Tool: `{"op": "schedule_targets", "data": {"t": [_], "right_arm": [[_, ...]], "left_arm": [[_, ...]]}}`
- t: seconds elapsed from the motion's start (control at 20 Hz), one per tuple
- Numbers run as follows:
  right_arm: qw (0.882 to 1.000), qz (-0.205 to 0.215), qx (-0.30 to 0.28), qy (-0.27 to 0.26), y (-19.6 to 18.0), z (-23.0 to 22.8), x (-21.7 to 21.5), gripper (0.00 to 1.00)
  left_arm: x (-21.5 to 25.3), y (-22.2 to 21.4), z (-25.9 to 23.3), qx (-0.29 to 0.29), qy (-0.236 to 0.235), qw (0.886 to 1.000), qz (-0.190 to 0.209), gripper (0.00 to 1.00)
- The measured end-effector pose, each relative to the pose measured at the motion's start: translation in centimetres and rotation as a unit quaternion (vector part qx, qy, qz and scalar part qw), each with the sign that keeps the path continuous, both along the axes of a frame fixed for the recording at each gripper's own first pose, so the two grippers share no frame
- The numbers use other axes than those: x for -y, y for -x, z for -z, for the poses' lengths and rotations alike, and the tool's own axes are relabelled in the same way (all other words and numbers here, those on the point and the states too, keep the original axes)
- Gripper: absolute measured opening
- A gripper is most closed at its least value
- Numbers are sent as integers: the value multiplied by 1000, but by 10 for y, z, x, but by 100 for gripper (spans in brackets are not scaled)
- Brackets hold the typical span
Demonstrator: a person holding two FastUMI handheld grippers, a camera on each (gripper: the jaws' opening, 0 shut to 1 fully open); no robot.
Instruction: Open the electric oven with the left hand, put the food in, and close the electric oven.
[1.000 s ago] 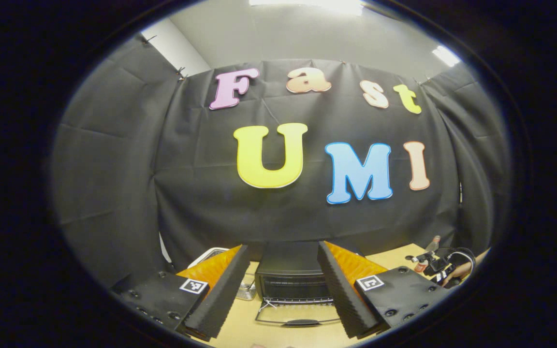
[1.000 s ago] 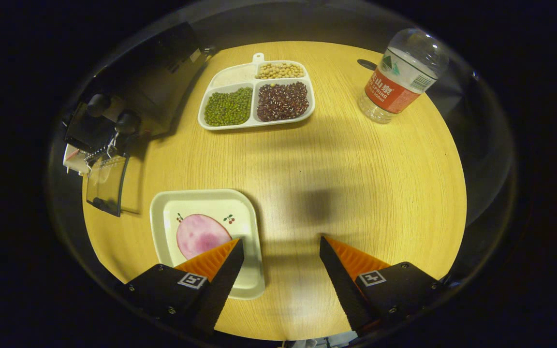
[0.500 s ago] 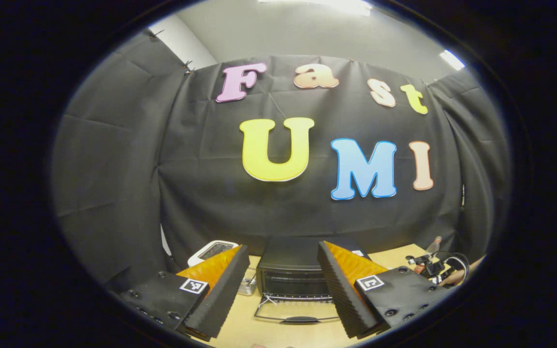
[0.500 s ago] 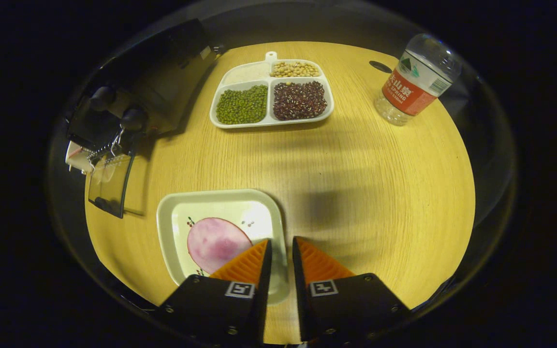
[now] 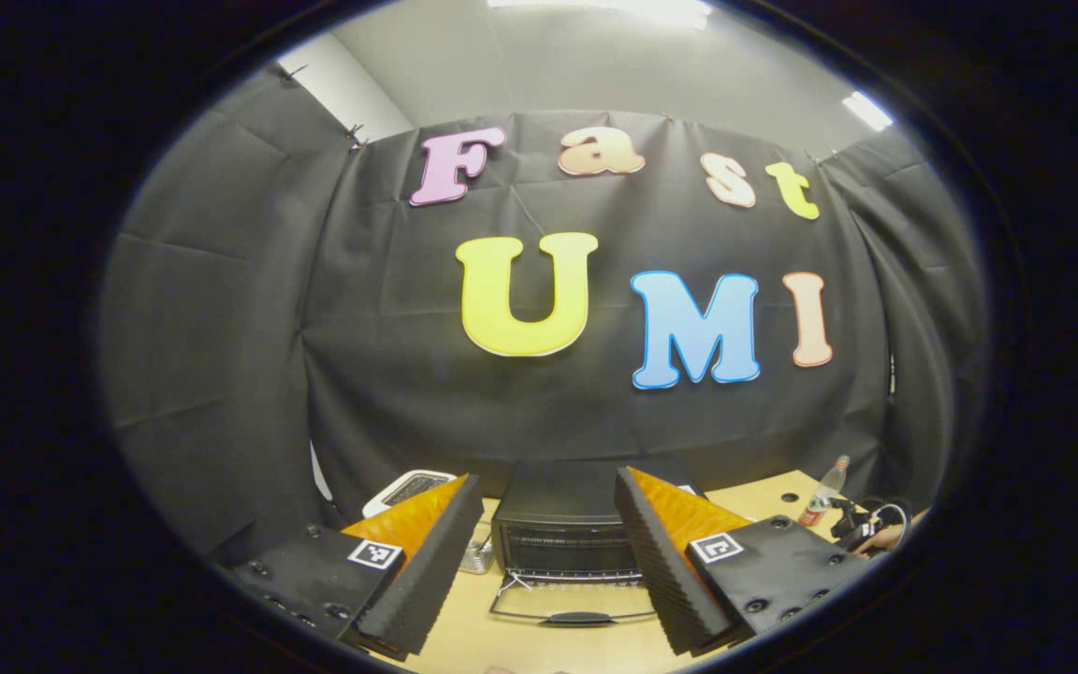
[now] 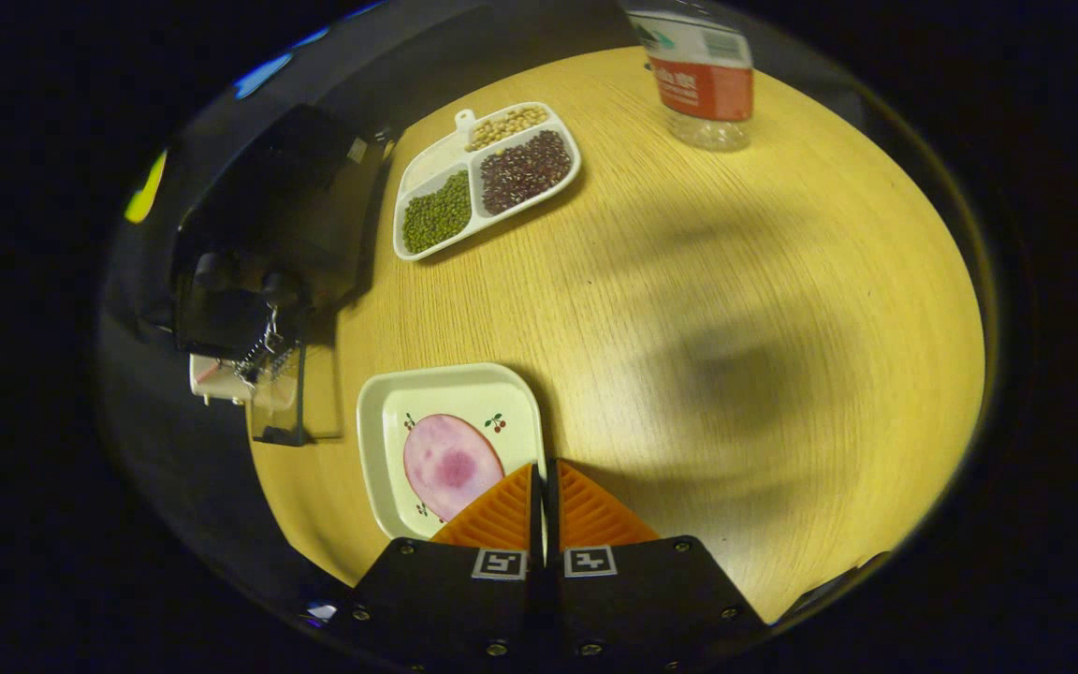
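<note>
Now right hand-held gripper point(image 6: 544, 491) clenched on square white plate point(image 6: 380, 421) rim; left hand-held gripper point(image 5: 548, 552) released, ridged pads apart.

Bright booth ahead, warm dim tabletop below

In the left gripper view, ceiling lights point(image 5: 614, 9) glare white at the top and light the wall evenly. In the right gripper view, the table point(image 6: 782, 281) glows yellow under overhead light, crossed by soft blurred shadows; the bottle point(image 6: 700, 80) bends near the far rim, and the oven point(image 6: 268, 234) sits murky at left.
</note>
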State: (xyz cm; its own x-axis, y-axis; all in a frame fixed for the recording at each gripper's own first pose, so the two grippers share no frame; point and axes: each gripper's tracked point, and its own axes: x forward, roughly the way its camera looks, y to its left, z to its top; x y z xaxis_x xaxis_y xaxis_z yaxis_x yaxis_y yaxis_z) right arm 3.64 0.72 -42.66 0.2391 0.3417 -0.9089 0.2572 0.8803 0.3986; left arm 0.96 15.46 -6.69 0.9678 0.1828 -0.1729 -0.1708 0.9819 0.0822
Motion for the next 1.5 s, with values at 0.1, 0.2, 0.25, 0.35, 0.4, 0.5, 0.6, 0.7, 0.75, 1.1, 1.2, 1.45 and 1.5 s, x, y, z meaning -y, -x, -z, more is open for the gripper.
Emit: {"op": "schedule_targets", "data": {"t": [0.1,0.2,0.25,0.35,0.4,0.5,0.6,0.7,0.75,1.1,1.2,1.45,1.5], "right_arm": [[997,43,-2,-62,10,0,-4,0],[989,86,6,-118,19,-8,-8,0],[985,106,11,-138,22,-8,-8,0],[979,131,13,-155,32,-9,-6,0],[978,136,12,-155,36,-10,-3,0],[979,137,18,-153,43,-15,-2,1],[979,132,33,-150,42,-26,-3,1],[980,121,53,-147,48,-44,-11,0],[981,118,61,-140,49,-52,-18,1],[977,115,95,-153,53,-105,-98,0],[976,111,96,-160,45,-109,-128,0],[973,143,99,-153,22,-108,-183,0],[973,145,98,-149,17,-104,-193,0]], "left_arm": [[2,1,-3,0,-2,1000,0,92],[4,4,-4,2,-6,1000,-1,92],[6,4,-2,0,-6,1000,0,92],[9,5,-3,-1,-5,1000,2,92],[10,5,-5,0,-3,1000,4,92],[13,4,-7,2,-1,1000,8,92],[16,2,-9,6,-2,1000,14,92],[18,2,-11,13,0,1000,22,97],[20,1,-9,12,5,1000,28,100],[-4,4,-7,14,16,999,41,100],[-21,8,-8,16,15,999,37,100],[-64,19,-13,21,27,999,13,100],[-72,22,-12,21,28,999,8,100]]}}
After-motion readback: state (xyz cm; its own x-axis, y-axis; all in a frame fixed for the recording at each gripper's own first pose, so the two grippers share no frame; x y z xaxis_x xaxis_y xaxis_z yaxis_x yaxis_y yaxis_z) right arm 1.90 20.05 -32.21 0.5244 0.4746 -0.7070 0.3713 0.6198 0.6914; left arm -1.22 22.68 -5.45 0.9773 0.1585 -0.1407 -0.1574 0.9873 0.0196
